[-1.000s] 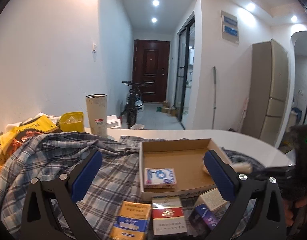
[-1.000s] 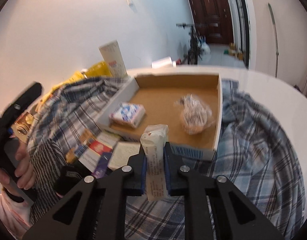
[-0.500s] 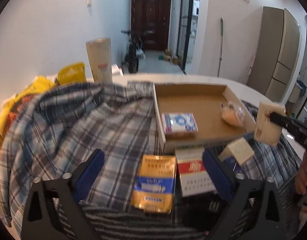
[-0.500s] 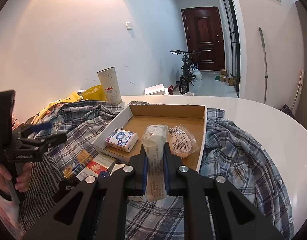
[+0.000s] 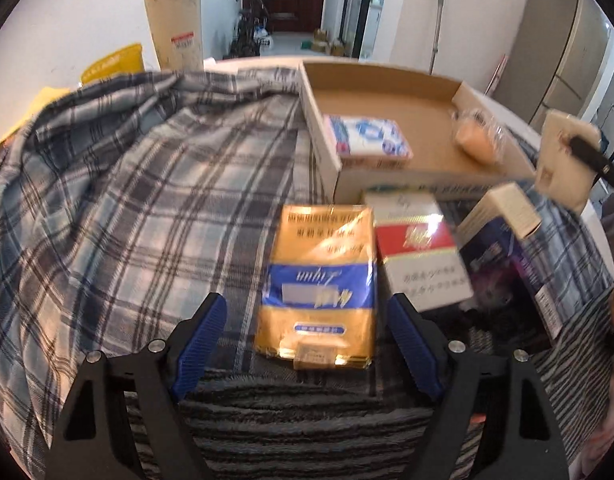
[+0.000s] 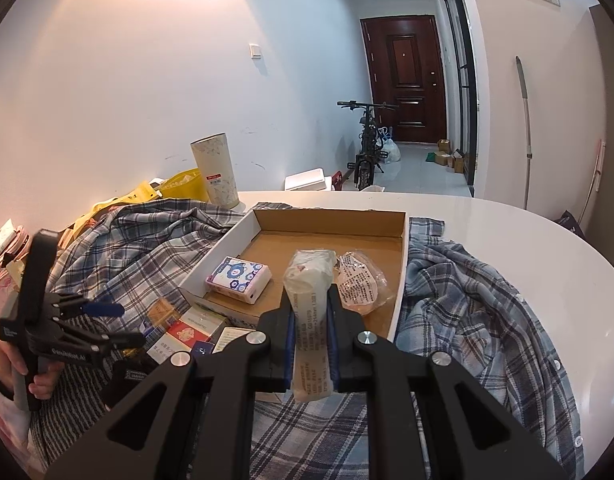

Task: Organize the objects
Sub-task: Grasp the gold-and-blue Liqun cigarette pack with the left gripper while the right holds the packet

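Observation:
My left gripper (image 5: 307,320) is open, its blue pads either side of a gold and blue packet (image 5: 321,280) lying on a plaid shirt (image 5: 127,200). A red and white box (image 5: 419,256) and a purple box (image 5: 503,248) lie beside it. My right gripper (image 6: 311,320) is shut on a white wrapped roll (image 6: 309,296), held above the near edge of a shallow cardboard box (image 6: 331,224). In the box lie a blue-patterned tissue pack (image 6: 238,278) and a clear bagged item (image 6: 361,280). The roll also shows in the left wrist view (image 5: 563,160).
A tall pale cylinder (image 6: 215,174) and a yellow container (image 6: 183,186) stand at the back left of the white round table (image 6: 527,256). A striped cloth (image 5: 307,420) lies under my left gripper. A bicycle (image 6: 365,152) stands in the hallway.
My left gripper has dropped down and forward until its fingers flank the gold and blue packet. My right gripper, still holding the roll, has risen a little.

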Demonstrator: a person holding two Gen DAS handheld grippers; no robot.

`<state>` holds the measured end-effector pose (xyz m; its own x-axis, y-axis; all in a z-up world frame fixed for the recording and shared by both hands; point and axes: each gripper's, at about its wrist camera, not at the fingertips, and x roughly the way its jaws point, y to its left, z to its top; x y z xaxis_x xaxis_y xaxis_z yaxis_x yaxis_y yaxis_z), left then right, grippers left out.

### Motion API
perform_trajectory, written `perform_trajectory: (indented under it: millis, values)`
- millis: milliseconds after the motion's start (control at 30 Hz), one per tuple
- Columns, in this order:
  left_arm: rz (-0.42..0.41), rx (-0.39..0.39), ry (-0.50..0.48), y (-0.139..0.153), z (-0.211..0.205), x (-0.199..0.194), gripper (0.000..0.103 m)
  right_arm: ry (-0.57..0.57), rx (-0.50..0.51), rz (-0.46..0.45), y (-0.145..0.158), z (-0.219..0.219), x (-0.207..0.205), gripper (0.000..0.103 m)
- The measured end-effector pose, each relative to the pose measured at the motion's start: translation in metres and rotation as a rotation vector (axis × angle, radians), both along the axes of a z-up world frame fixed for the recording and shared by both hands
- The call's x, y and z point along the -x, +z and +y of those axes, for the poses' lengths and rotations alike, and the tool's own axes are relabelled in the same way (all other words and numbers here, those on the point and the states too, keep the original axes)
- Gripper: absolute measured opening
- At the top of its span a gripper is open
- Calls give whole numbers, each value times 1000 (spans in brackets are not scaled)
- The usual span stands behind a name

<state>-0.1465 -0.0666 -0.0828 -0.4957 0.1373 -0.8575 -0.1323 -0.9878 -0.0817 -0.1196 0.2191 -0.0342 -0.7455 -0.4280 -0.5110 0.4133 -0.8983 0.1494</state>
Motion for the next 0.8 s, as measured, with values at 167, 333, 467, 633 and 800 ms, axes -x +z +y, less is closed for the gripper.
perform_trajectory:
  millis: [167,333,467,633,800]
  values:
    - [-36,-36,5,-9,-8,-1,81,9,-2,0,0,-2,-1,12]
    - [-22,5,-28,-9,0,-1,69,10,-17,5,-1,-4,-3,12]
    - [-17,20,-24,-9,1,2,61,5,-17,6,0,-4,-2,13]
    - [11,-1,-19,-6,-2,0,58,4,-19,5,-1,-4,-2,13]
    - [56,79,-50,1,6,-6,57,2,-19,7,-1,-4,-2,13]
